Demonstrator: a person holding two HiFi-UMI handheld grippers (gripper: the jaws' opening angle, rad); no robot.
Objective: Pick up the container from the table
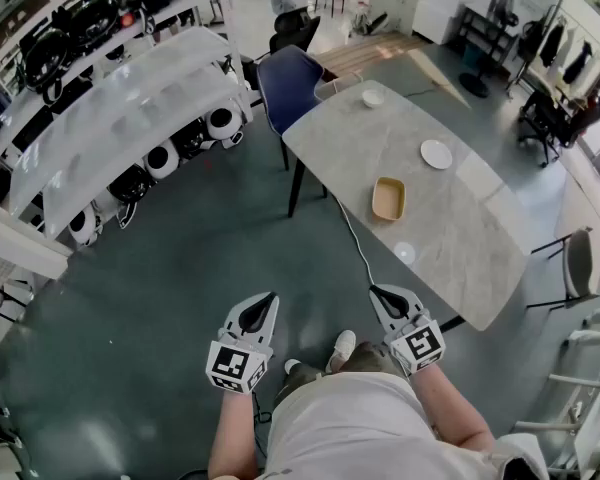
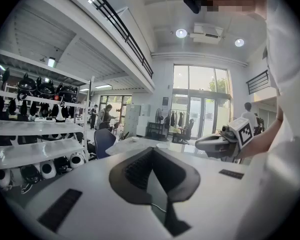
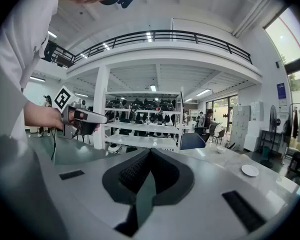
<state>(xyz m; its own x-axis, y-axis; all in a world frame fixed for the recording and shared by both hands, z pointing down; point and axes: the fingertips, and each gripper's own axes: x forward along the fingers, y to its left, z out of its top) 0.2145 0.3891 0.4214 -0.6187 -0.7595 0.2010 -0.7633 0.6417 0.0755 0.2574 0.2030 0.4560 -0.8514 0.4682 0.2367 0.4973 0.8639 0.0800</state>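
Note:
The tan rectangular container [image 1: 388, 198] lies on the grey marble table [image 1: 470, 238], about midway along its near side. Both grippers hang low in front of the person's body, well short of the table. My left gripper [image 1: 264, 304] is over the floor, its jaws together with nothing in them. My right gripper [image 1: 382, 294] is just off the table's near end, also shut and empty. In the left gripper view the black pads [image 2: 135, 171] meet at a point; the right gripper view shows the same. The container does not show in either gripper view.
A white plate [image 1: 436, 154] and a small white bowl [image 1: 373, 97] sit farther along the table, and a small round disc [image 1: 405, 253] lies near the container. A blue chair [image 1: 288, 83] stands at the far end. White shelves [image 1: 130, 118] run along the left. A cable [image 1: 355, 238] drops from the table.

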